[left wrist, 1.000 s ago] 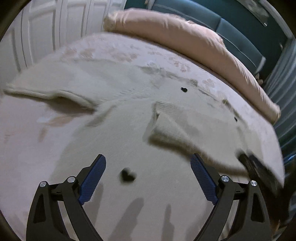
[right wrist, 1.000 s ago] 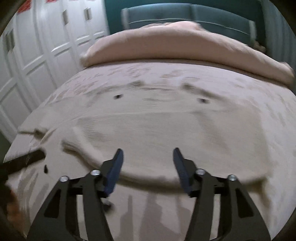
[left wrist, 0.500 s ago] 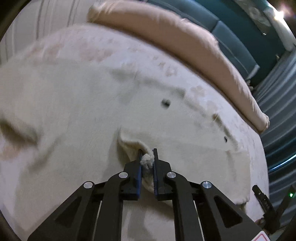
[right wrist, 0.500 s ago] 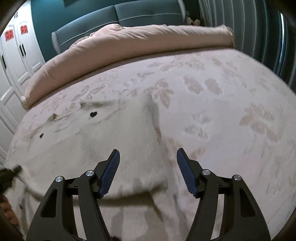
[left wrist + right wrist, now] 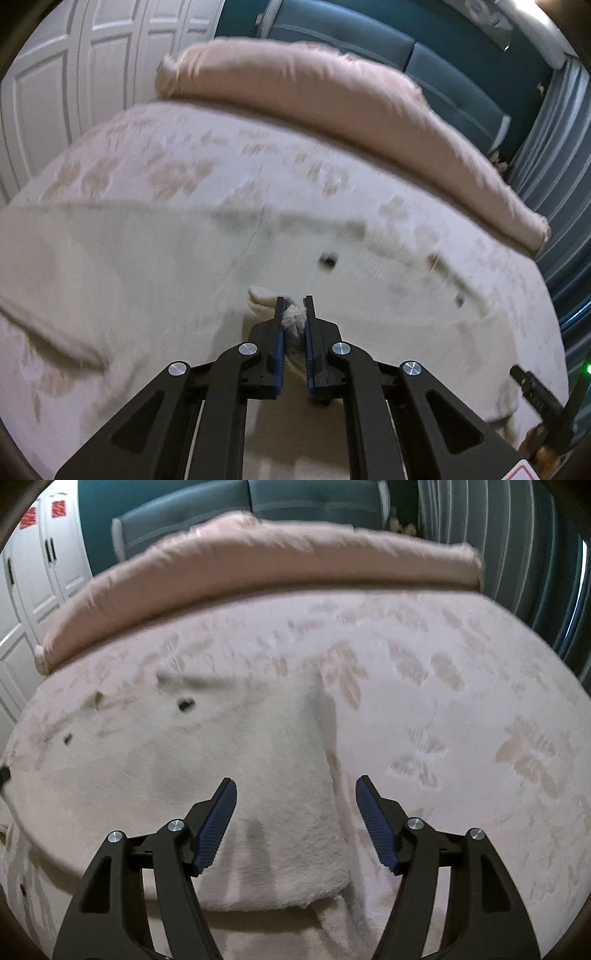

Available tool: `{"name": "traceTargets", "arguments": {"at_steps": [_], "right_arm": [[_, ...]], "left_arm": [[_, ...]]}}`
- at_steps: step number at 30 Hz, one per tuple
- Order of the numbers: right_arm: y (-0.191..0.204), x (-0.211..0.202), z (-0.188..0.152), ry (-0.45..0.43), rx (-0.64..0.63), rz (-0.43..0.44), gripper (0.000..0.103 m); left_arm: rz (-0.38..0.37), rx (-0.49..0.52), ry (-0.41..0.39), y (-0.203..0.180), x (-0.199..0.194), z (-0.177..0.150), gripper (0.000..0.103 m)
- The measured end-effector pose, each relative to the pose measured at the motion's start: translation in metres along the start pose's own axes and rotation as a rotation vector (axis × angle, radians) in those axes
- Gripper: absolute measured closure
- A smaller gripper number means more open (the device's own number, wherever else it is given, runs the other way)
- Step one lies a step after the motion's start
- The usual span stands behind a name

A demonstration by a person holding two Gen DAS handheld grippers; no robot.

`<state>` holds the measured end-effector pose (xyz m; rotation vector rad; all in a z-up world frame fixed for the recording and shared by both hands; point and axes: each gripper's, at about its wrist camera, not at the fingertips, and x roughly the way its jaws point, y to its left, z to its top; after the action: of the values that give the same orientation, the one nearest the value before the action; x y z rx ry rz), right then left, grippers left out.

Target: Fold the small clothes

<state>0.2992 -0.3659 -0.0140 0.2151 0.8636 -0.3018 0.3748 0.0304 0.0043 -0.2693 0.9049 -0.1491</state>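
Left wrist view: the left gripper [image 5: 294, 308] has its jaws pressed together on a bunched pinch of cream fleece, a fold of the small fleece garment [image 5: 147, 266] that lies spread over the patterned bedspread [image 5: 177, 166]. From that pinch the cloth runs away to the left and up the picture, its long span crosswise to the fingers, with small dark heart marks [image 5: 328, 259] dotted beyond the fingertips.

In the right wrist view the right gripper [image 5: 295, 794] hangs with its jaws spread; they have just been opening, and nothing is pinched between them. Below the gap lies the garment's right-hand part, a flap whose straight side edge [image 5: 328, 760] runs from the far end toward the camera, roughly parallel to the fingers, nearer the right finger than the left. The near hem crosses under the finger bases. The right hand is judged nearer that free edge, so the next grab likely turns on closing over it while the left holds its pinch. Beyond both, a rolled pink duvet [image 5: 258, 561] lies along the headboard [image 5: 221, 509], well apart.
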Motion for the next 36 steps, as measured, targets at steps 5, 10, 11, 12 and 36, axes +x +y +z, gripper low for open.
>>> {"name": "traceTargets", "arguments": {"at_steps": [5,10,11,12,36], "right_arm": [[-0.002,0.029,-0.005,0.087,0.001,0.074,0.082],[-0.017,-0.028,0.022,-0.125,0.120,0.245,0.091],[-0.022,-0.043,0.024,-0.188,0.153,0.272,0.091],[-0.025,-0.047,0.022,-0.216,0.174,0.276,0.091],[0.019,-0.013,-0.030,-0.052,0.025,0.080,0.086]], "left_arm": [[0.014,-0.058,0.069,0.021,0.020,-0.024,0.097],[-0.061,-0.048,-0.107,0.009,-0.022,0.019,0.098],[-0.075,-0.030,-0.187,0.003,-0.040,0.032,0.098],[-0.083,-0.023,-0.227,0.000,-0.049,0.037,0.098],[0.160,0.101,-0.063,0.013,0.045,-0.036,0.093]]}}
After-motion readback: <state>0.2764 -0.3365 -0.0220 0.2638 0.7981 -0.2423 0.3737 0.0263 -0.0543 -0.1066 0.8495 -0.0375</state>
